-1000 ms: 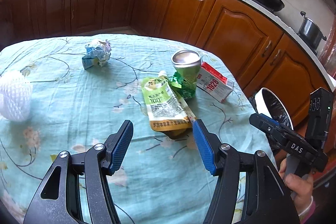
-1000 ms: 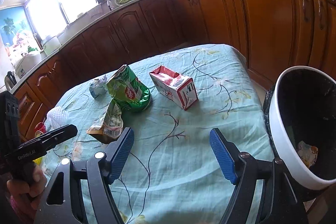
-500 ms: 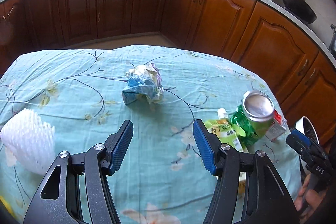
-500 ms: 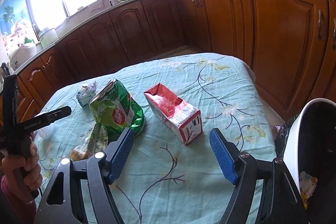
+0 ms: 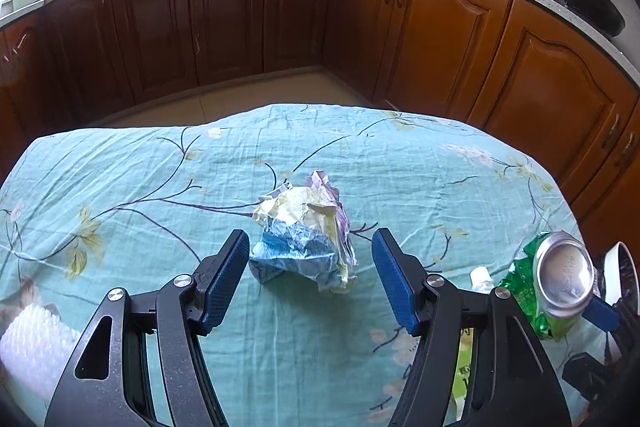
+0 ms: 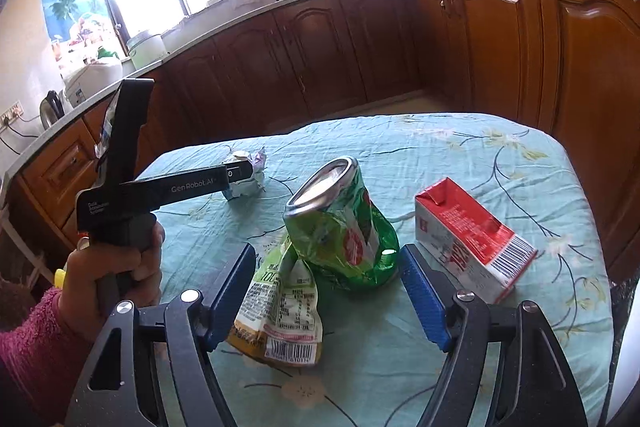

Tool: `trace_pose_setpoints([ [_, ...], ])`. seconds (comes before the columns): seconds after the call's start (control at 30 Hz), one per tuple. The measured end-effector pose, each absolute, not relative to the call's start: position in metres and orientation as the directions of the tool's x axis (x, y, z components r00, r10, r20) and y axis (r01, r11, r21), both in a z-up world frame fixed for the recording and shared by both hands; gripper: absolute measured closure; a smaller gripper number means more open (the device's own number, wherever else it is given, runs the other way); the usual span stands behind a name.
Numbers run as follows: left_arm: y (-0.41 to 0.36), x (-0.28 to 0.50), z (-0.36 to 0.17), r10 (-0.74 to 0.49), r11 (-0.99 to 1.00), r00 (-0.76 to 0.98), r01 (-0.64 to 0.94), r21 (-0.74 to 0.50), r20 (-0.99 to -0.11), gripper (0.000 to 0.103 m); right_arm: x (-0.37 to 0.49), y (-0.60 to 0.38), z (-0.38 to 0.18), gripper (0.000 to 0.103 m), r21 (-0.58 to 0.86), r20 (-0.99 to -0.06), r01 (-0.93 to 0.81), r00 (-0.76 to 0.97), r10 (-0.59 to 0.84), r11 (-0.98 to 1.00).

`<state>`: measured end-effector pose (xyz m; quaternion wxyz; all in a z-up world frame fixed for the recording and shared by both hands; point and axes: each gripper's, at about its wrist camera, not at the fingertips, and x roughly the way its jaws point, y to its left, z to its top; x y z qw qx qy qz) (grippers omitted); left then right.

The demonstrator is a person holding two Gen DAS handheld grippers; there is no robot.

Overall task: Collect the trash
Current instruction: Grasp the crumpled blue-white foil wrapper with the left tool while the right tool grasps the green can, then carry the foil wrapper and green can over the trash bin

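Two grippers spread wide, neither grasping: left gripper [image 5: 310, 281] straddles crumpled wrapper [image 5: 306, 239], pads apart from it; right gripper [image 6: 328, 291] flanks crushed green can [image 6: 342, 227]; juice pouch [image 6: 280, 311] against can, nearer; red carton [image 6: 474, 243] right of can; wrapper beyond can, far-left on teal tablecloth [image 6: 440, 151]

Teal floral tablecloth [image 5: 120, 187] on table; brown cabinets [image 5: 224, 15] behind; black wok [image 5: 592, 11] on counter, far rt.

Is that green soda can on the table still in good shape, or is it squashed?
Squashed. The green can is crumpled and leaning, its silver top bent out of round, standing between the right gripper's open fingers.
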<state>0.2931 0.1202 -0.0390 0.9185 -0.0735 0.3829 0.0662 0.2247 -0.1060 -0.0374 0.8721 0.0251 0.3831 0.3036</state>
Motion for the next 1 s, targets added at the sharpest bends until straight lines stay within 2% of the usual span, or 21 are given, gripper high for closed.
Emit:
trace_pose_setpoints([
  [0.1,0.122,0.301,-0.047,0.057,0.980,0.686,-0.176,-0.090,-0.725,0.039,0.236,-0.090,-0.046,0.031,0.252,-0.680,-0.506,0.514,0.523,0.825],
  [0.13,0.123,0.303,-0.050,0.055,0.980,0.685,-0.175,-0.091,-0.726,0.043,0.240,-0.087,-0.049,0.035,0.241,-0.690,-0.506,0.511,0.513,0.828],
  [0.2,0.123,0.303,-0.052,0.055,0.982,0.687,-0.169,-0.085,-0.725,0.051,0.245,-0.081,-0.055,0.048,0.222,-0.705,-0.503,0.509,0.494,0.835],
  [0.23,0.122,0.301,-0.051,0.055,0.982,0.690,-0.167,-0.085,-0.722,0.053,0.247,-0.081,-0.058,0.061,0.221,-0.712,-0.497,0.506,0.487,0.839],
  [0.27,0.122,0.300,-0.051,0.051,0.983,0.694,-0.163,-0.087,-0.718,0.055,0.247,-0.086,-0.059,0.069,0.218,-0.712,-0.489,0.512,0.480,0.845],
  [0.33,0.121,0.296,-0.048,0.043,0.985,0.695,-0.151,-0.088,-0.717,0.062,0.244,-0.093,-0.056,0.074,0.226,-0.700,-0.473,0.529,0.479,0.852],
  [0.37,0.120,0.294,-0.047,0.039,0.985,0.697,-0.147,-0.089,-0.716,0.067,0.242,-0.097,-0.053,0.076,0.231,-0.693,-0.464,0.538,0.479,0.855],
  [0.67,0.092,0.239,-0.021,-0.058,0.984,0.733,-0.071,-0.162,-0.677,0.068,0.211,-0.146,-0.024,0.076,0.311,-0.624,-0.416,0.588,0.514,0.854],
  [1.0,0.032,0.181,0.010,-0.222,0.963,0.761,0.073,-0.259,-0.610,0.068,0.165,-0.197,-0.012,0.076,0.338,-0.603,-0.346,0.635,0.483,0.875],
])
